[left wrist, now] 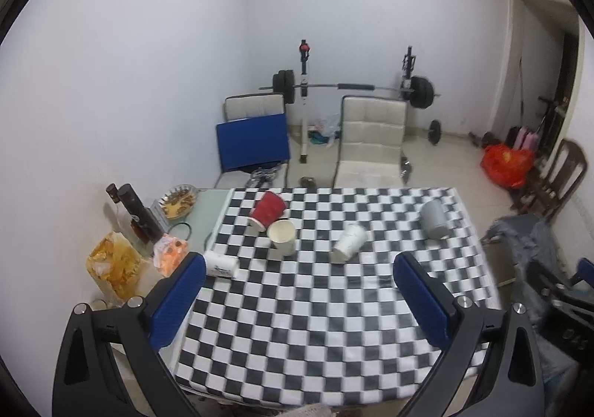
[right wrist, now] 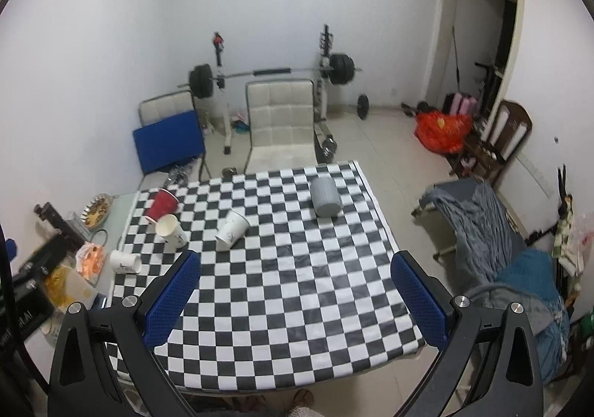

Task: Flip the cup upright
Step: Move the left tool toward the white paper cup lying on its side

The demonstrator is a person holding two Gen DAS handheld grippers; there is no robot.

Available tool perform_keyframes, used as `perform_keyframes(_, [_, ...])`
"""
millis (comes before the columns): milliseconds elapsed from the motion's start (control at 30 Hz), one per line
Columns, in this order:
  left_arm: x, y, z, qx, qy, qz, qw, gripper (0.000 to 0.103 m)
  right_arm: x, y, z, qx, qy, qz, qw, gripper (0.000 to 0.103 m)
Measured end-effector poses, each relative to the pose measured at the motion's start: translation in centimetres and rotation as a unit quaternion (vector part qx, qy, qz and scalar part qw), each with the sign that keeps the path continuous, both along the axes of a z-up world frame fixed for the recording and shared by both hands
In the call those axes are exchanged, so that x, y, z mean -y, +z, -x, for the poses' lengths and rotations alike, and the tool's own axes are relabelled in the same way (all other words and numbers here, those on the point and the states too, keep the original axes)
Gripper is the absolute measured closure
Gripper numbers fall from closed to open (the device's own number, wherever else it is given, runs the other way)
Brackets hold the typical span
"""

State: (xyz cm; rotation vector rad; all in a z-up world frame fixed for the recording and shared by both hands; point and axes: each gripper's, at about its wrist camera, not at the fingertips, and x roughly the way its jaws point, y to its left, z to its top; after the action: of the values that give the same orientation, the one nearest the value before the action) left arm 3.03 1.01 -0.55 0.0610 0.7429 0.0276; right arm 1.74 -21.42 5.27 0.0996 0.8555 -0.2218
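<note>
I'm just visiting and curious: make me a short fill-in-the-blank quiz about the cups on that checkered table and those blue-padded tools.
1. The cup lying nearest the table's far right corner, the gray cup, is coloured ____.
2. The red cup lies on its ____, not upright.
3. Both the left hand-held gripper and the right hand-held gripper have fingers spread ____, holding nothing.
4. The tablecloth has a black-and-white ____ pattern.

Missing words: gray; side; open; checkered
</note>
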Motion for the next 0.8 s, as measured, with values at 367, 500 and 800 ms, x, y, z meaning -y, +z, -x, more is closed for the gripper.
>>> perform_keyframes(367, [1.2,-13.4,-9.1,-0.102,-0.037,-0.130,0.9855,0.000,2.2,-16.6,-8.8,-0.138,-0.056,-0.006,0.989,0.000])
perform_keyframes(500, [3.2,-17.2,-12.6,-0.135,-0.056,-0.149,0.9780,0.000,3.9,-22.6,-11.7,-0.169,-0.058,-0.006,0.984,0.000])
perform_keyframes(800, [7.1,-24.6,-20.8,-0.213,-0.069,-0.170,0.9596,0.000,5.6,-33.5,-19.8,-0.258,-0.019,-0.032,0.965,0.000])
